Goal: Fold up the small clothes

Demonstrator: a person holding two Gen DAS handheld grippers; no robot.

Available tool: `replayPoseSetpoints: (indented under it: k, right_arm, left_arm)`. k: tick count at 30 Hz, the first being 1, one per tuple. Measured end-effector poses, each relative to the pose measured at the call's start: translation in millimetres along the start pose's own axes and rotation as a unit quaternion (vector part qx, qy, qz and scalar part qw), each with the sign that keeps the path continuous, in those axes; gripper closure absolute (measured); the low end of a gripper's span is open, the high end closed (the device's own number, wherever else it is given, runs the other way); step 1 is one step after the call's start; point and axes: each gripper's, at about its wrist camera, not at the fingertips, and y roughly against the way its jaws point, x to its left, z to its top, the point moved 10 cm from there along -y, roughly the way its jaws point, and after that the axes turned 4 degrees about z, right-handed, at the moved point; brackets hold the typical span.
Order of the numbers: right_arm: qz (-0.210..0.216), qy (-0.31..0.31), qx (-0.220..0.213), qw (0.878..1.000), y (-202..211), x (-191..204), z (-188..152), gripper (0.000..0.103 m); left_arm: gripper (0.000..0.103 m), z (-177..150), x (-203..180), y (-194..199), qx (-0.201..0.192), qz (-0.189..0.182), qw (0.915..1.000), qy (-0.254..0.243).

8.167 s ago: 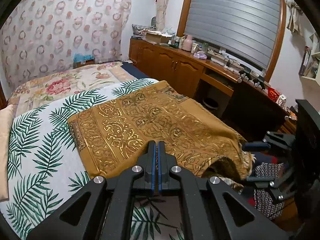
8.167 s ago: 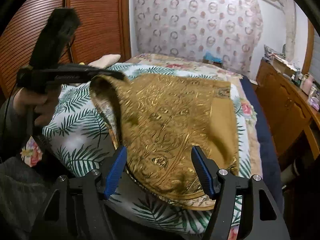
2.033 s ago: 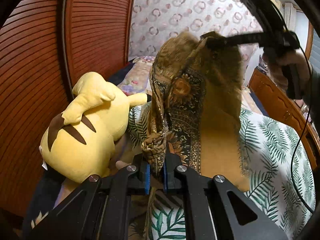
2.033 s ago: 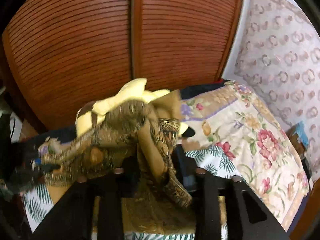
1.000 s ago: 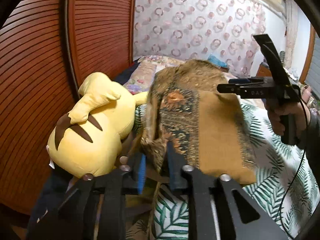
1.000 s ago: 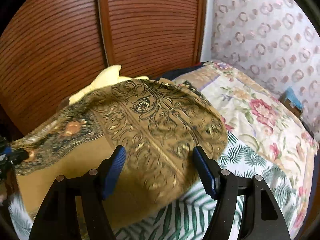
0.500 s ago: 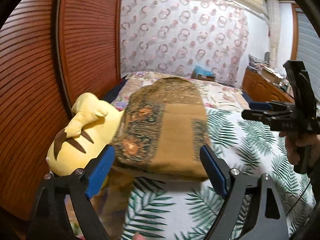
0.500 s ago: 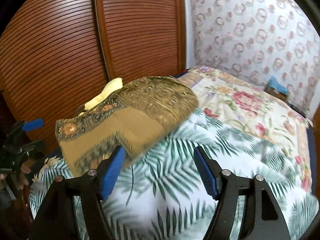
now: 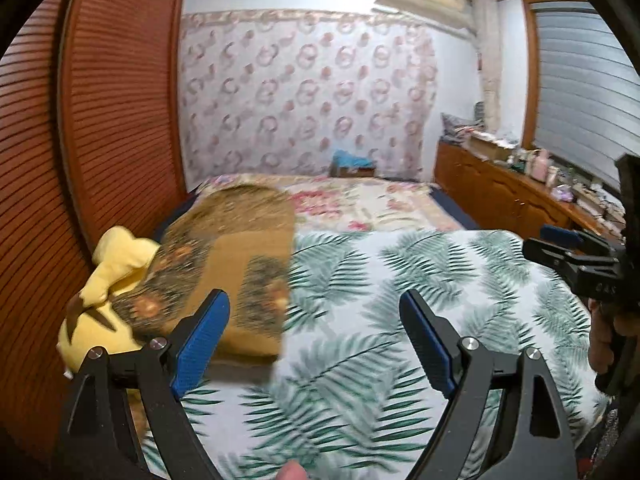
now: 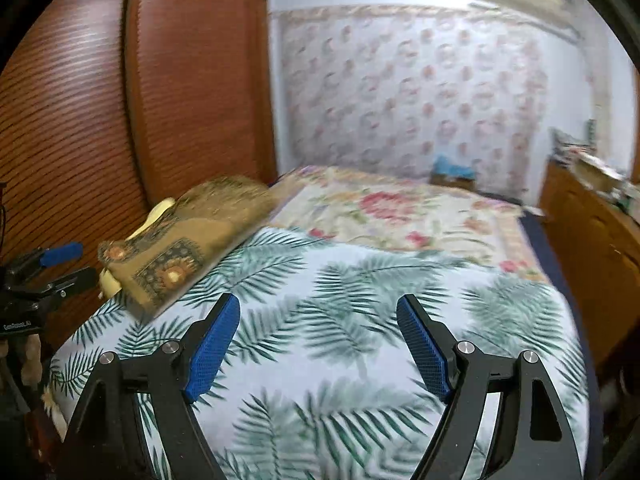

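The folded gold cloth (image 9: 236, 264) lies ahead-left of the left claw (image 9: 314, 334), its long axis running away toward the wall (partly over a yellow plush toy (image 9: 108, 280)). Both claws gape wide and empty, and the right claw (image 10: 318, 338) sits farther off.

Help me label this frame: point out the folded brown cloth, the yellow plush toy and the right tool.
folded brown cloth (image 9: 240, 256), left wrist view, plain middle panel.
yellow plush toy (image 9: 116, 256), left wrist view, upper body.
right tool (image 10: 318, 338), right wrist view, midway between fingertips.

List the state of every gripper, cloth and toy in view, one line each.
Left gripper: open, empty, above the leaf-print cover.
Right gripper: open, empty.
Gold patterned cloth: folded, lying released, partly over the toy.
Yellow plush toy: lying beside the wooden doors, partly covered.
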Motion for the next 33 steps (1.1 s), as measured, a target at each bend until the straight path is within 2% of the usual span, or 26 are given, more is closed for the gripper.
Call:
replayPoseSetpoints:
  k: [5, 11, 20, 24, 33]
  right_arm:
    - [-0.058, -0.027, -0.043, 0.997, 58, -22, -6, 0.021]
    - [-0.09, -0.048, -0.069, 0.992, 96, -33, -9, 0.021]
    - [-0.1, -0.051, -0.082, 0.99, 95, -28, -12, 0.021]
    - [-0.097, -0.052, -0.084, 0.99, 97, -32, -27, 0.021]
    - [-0.096, -0.05, -0.084, 0.991, 97, -35, -28, 0.021]
  left_arm:
    - [0.016, 16, -32, 19, -0.026, -0.018, 0.9994, -0.011]
    - [0.016, 27, -55, 31, -0.036, -0.024, 0.9987, -0.027]
    - [0.016, 29, -61, 38, -0.037, -0.023, 0.9987, -0.027]
    - [0.016, 30, -62, 40, -0.038, -0.024, 0.9986, -0.028]
    - [0.016, 30, -64, 42, -0.041, -0.023, 0.9985, -0.029]
